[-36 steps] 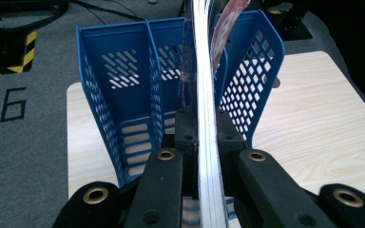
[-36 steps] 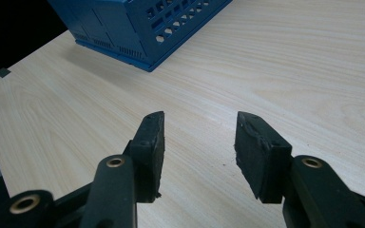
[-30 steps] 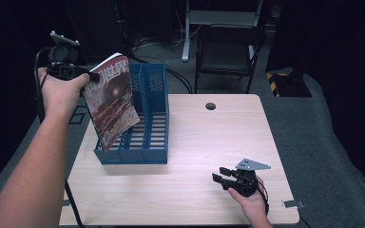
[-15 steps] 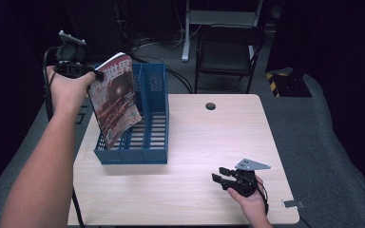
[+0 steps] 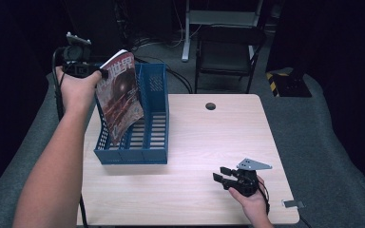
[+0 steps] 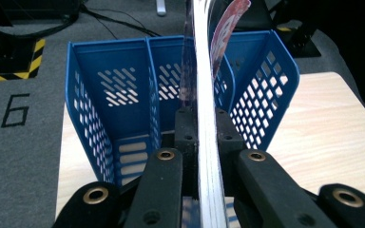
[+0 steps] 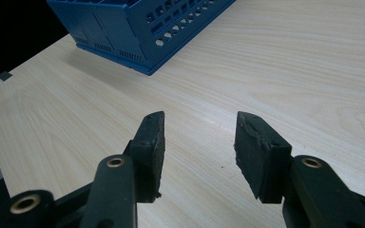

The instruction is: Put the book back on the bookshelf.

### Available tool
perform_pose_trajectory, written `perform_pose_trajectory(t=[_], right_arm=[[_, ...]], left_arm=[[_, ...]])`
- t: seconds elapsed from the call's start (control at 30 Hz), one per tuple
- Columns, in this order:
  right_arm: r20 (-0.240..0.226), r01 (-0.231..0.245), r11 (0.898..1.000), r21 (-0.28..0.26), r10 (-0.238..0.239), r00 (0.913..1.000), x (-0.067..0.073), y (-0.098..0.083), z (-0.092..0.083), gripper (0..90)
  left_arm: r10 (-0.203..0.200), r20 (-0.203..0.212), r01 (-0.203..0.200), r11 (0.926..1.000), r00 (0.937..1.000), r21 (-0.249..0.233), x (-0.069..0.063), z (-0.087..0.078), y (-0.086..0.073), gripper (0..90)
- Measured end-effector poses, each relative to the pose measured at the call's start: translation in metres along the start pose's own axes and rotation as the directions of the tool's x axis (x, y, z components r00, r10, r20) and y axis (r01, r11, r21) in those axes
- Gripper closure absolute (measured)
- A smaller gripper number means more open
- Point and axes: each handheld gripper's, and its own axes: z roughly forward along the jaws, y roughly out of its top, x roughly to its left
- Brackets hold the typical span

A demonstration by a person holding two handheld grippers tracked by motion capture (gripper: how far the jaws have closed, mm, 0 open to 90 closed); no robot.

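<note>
Underneath, pale wooden table (image 5: 209, 142) (grey carpet (image 5: 323, 133) around).

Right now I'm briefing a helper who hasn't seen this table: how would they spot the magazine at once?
Start at the wooden table and find the blue file rack on its left side. The magazine hangs tilted over the rack's left slots, pinched at its top edge by the left hand-held gripper. It is the one printed thing: a glossy reddish cover.

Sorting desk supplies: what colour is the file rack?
Blue, perforated walls; the file rack shows best in the left gripper view.
</note>
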Motion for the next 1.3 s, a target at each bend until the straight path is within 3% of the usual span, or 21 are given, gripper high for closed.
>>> perform_pose_trajectory(t=[0.53,1.3], right_arm=[[0.001,-0.01,1.0,-0.007,0.01,1.0,-0.002,0.0,-0.003,53.5],[-0.002,-0.007,1.0,-0.007,0.007,1.0,-0.002,-0.001,-0.002,53.5]], left_arm=[[-0.037,-0.003,0.037,0.9976,0.9993,-0.059,-0.002,0.031,-0.019,84.0],[-0.051,-0.004,0.051,0.9987,0.9987,0.002,0.004,0.067,-0.047,83.9]])
